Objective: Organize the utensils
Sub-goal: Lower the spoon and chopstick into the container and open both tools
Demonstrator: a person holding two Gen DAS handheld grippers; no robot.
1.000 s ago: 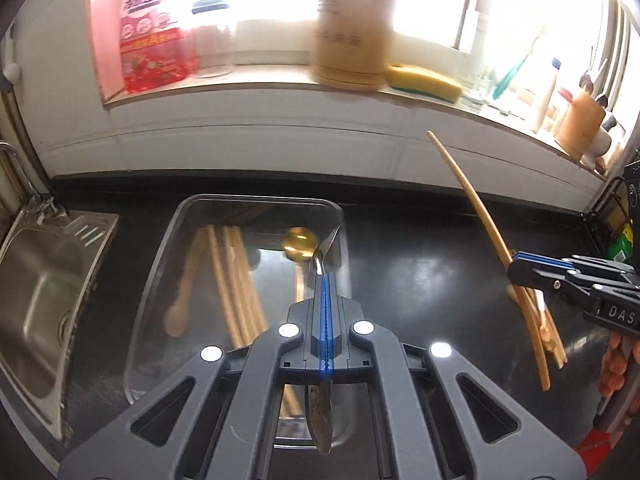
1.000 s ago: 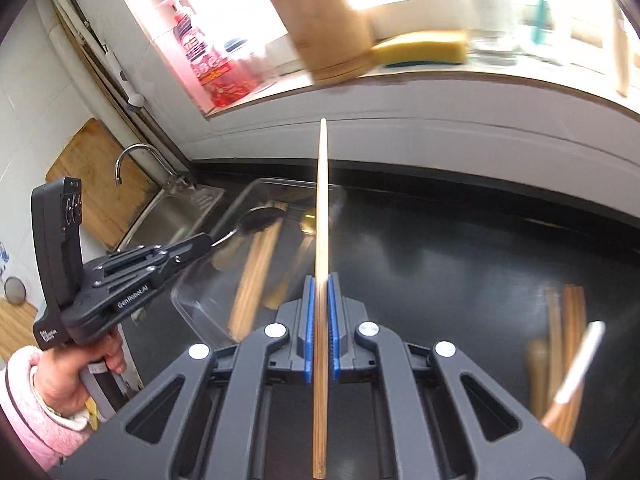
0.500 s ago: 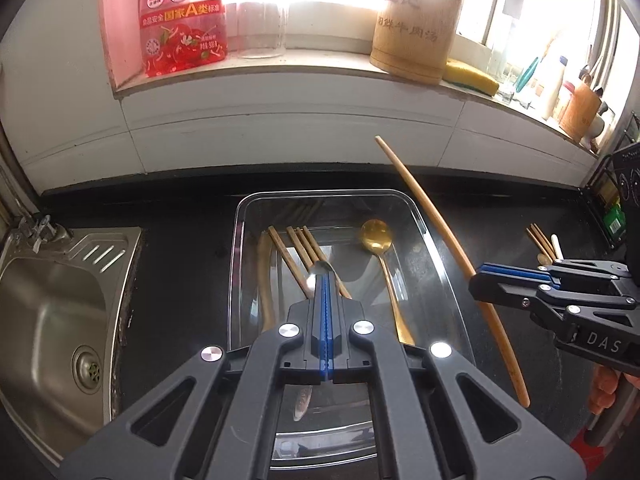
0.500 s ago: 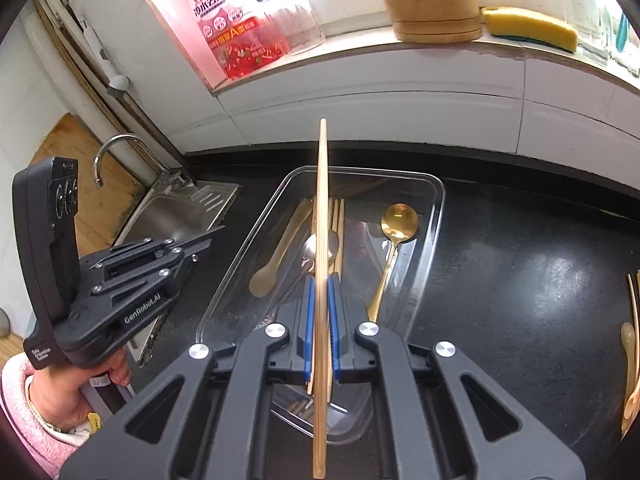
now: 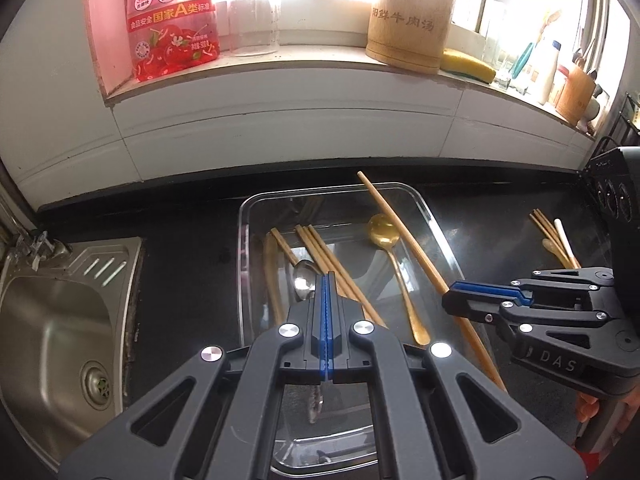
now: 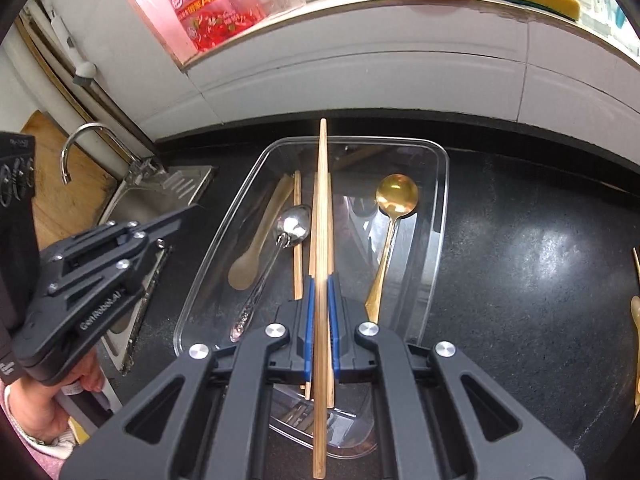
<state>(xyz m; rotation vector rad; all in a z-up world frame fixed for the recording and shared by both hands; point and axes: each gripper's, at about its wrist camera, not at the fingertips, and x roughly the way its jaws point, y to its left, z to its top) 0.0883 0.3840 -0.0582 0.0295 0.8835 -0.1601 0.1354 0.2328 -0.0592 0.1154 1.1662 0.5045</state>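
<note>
A clear plastic tray lies on the black counter. It holds a gold spoon, a wooden spoon and several wooden chopsticks. My left gripper is shut on a silver spoon, holding it over the tray's left half. My right gripper is shut on a long wooden chopstick, which points along the tray above its contents.
A steel sink with a tap lies left of the tray. More chopsticks and a white spoon lie on the counter to the right. The windowsill holds a red pouch, glass jar, wooden holder and yellow sponge.
Both grippers have moved in over the tray and lowered. The silver spoon and the long chopstick now hang just above the utensils in the tray.
</note>
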